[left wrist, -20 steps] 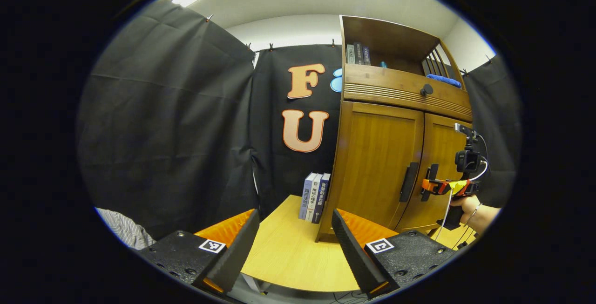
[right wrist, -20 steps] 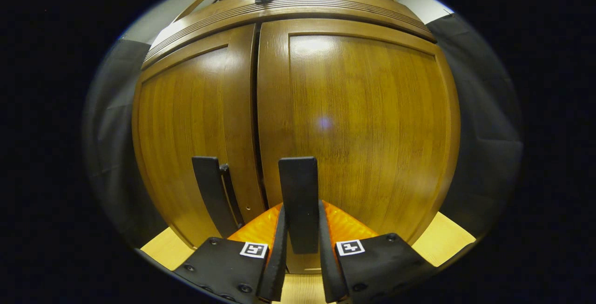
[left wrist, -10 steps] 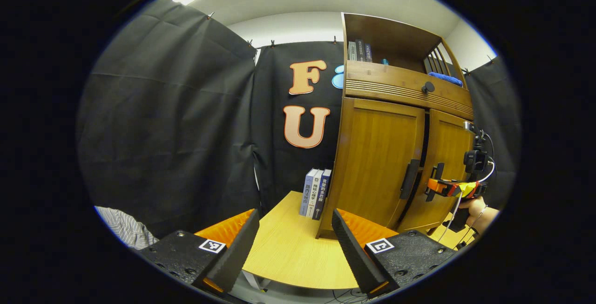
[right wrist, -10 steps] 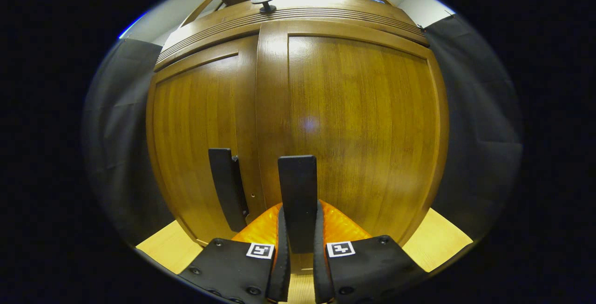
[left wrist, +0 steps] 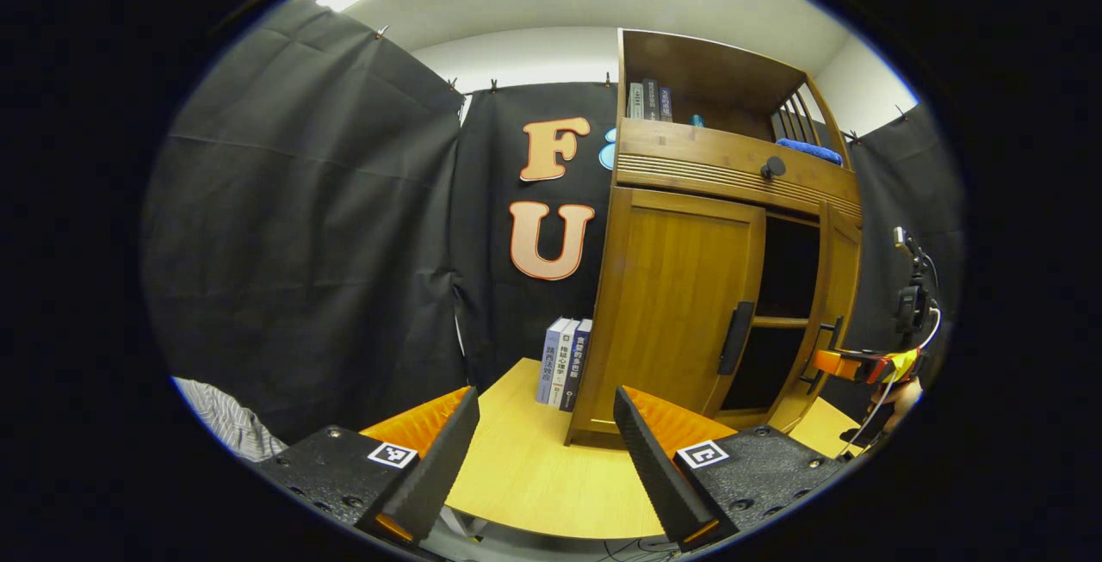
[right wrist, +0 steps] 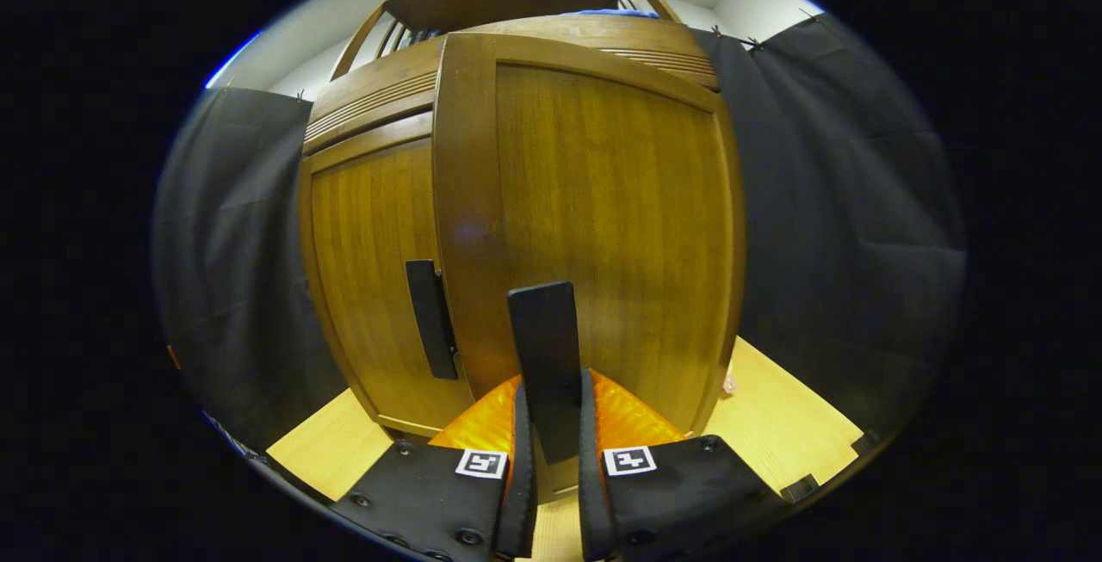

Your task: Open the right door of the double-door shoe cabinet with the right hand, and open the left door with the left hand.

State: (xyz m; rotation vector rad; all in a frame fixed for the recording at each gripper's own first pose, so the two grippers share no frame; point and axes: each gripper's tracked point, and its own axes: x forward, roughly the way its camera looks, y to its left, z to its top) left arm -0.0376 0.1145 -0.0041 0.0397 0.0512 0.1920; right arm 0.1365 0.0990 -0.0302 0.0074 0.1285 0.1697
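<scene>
The cabinet [left wrist: 689, 287] stands on the surface [left wrist: 534, 476]; your right tongs [right wrist: 551, 493] clamp the right door [right wrist: 594, 218] handle [right wrist: 542, 347], left tongs [left wrist: 542, 459] spread; tug sideways and that handle could slip free

Right tool [right wrist: 551, 424] clamped on right door's handle [right wrist: 544, 347]
</scene>
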